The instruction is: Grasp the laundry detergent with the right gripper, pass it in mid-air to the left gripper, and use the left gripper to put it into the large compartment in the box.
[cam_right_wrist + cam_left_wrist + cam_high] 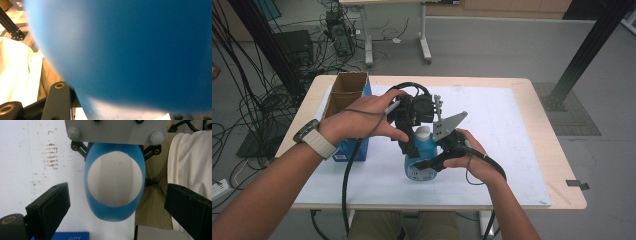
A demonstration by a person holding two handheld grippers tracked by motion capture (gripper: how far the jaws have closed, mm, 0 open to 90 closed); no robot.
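A blue bottle (418, 156) with a white cap (423, 133) stands upright on the white mat (507, 150). My right gripper (428, 165) comes in from the right and is shut on the bottle's body; in the right gripper view the blue bottle wall (130, 50) sits close against the lens. My left gripper (413, 143) hangs over the bottle, pointing down. In the left gripper view it (116, 195) stands open, its two black jaws well apart on either side of the cap (115, 178), touching nothing.
An open blue cardboard box (343, 102) stands at the table's left, just behind my left wrist. The wooden table edge (562, 165) runs round the mat. Cables trail from both grippers toward the front edge.
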